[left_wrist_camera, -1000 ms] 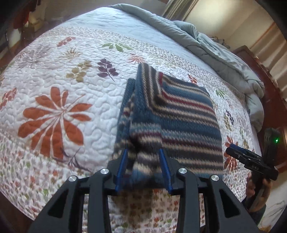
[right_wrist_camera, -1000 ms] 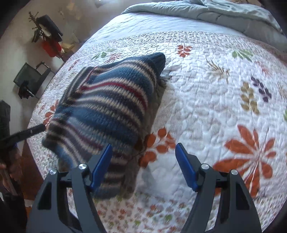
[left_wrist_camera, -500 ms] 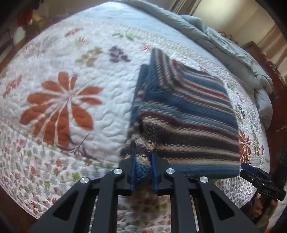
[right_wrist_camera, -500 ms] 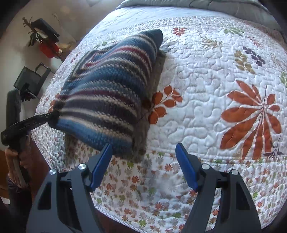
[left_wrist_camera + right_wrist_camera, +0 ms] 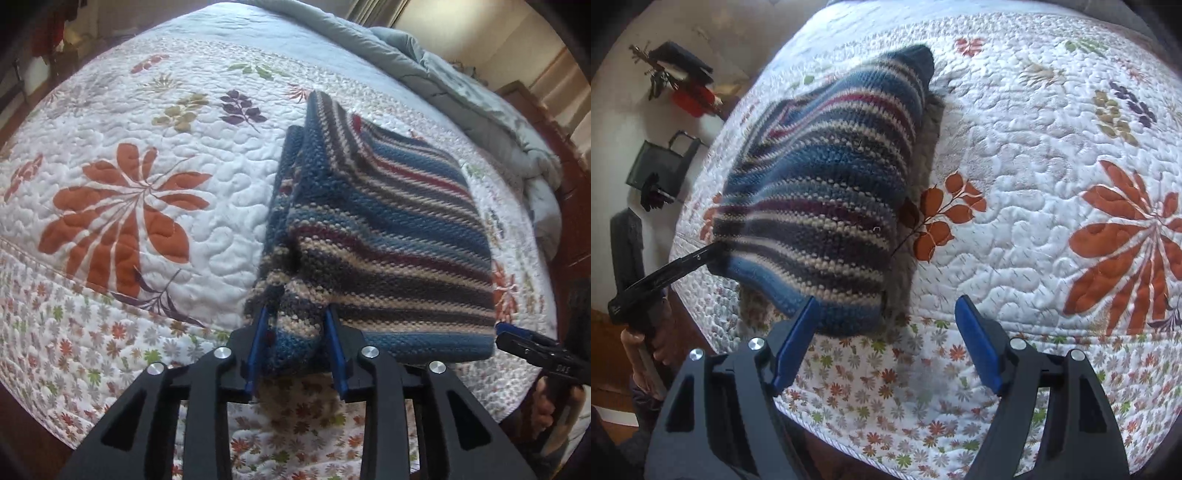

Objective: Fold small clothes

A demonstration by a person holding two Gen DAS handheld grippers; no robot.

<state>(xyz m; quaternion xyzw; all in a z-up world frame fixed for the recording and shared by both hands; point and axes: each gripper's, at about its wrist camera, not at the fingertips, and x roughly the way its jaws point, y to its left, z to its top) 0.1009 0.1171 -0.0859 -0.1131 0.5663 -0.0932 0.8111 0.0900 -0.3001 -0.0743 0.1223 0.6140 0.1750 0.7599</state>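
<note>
A folded knit garment (image 5: 388,229) with blue, cream and dark red stripes lies near the front edge of the floral quilt (image 5: 147,184). My left gripper (image 5: 295,314) has the garment's near left corner bunched between its blue pads, and the knit touches both pads while the jaws are opening. From the right wrist view the garment (image 5: 827,177) sits left of centre, with the left gripper (image 5: 713,254) at its outer corner. My right gripper (image 5: 886,302) is open. Its left pad is beside the garment's near right corner, and nothing but quilt (image 5: 1034,184) lies between the pads.
A rumpled grey duvet (image 5: 461,85) is heaped along the far side of the bed, with dark wooden furniture (image 5: 554,129) beyond it. The bed edge runs just below both grippers. On the floor past the bed stand a black chair (image 5: 665,166) and a red object (image 5: 690,99).
The left jaws closed tight on the knit corner, then widened again. Both grippers sank toward the bed edge. The right gripper stayed open and drew level with the garment's near corner.
</note>
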